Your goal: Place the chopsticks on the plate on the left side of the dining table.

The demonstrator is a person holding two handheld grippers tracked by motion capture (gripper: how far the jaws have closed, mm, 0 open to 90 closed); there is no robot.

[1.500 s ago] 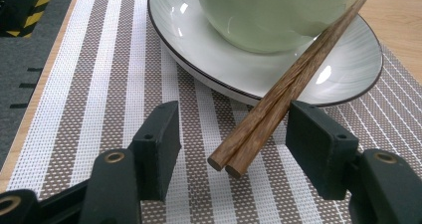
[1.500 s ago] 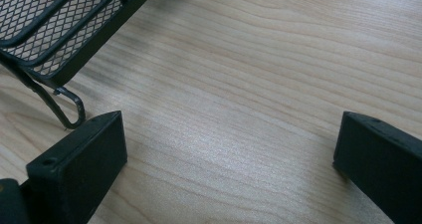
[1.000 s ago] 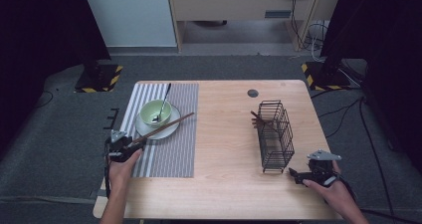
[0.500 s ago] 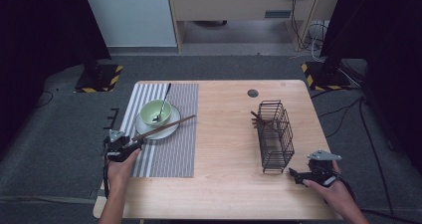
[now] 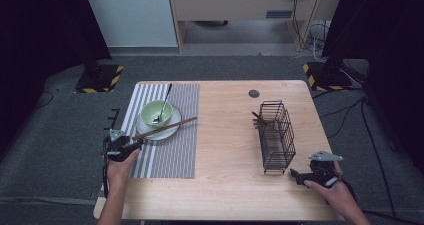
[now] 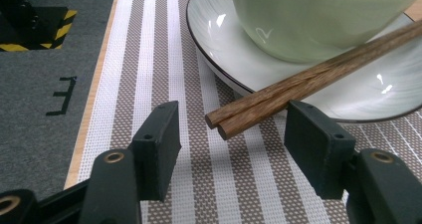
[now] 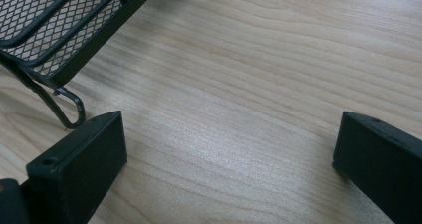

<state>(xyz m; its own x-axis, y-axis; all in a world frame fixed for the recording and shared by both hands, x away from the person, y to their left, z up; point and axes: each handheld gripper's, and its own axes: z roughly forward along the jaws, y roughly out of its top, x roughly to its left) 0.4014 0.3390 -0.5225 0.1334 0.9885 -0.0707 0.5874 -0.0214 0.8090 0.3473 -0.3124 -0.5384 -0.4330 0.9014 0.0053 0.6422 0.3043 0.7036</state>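
A pair of brown wooden chopsticks [image 5: 167, 126] [image 6: 308, 79] lies across the rim of a white plate [image 5: 175, 116] [image 6: 219, 40] that carries a pale green bowl [image 5: 156, 112] [image 6: 318, 20] with a spoon [image 5: 164, 101] in it. My left gripper [image 5: 134, 144] [image 6: 234, 122] sits low over the striped placemat [image 5: 170, 155] [image 6: 164, 45]. Its jaws stand open on either side of the chopsticks' near ends, with gaps on both sides. My right gripper [image 5: 295, 175] [image 7: 231, 134] rests open over bare wood, just beside the foot of a black wire basket [image 5: 277, 135] [image 7: 59, 25].
The wooden table [image 5: 225, 185] [image 7: 249, 59] has a small black round disc [image 5: 254, 93] near its far edge. A brown utensil [image 5: 260, 121] pokes out of the basket's far end. Grey carpet surrounds the table, and the placemat's left edge lies close to the table's left edge.
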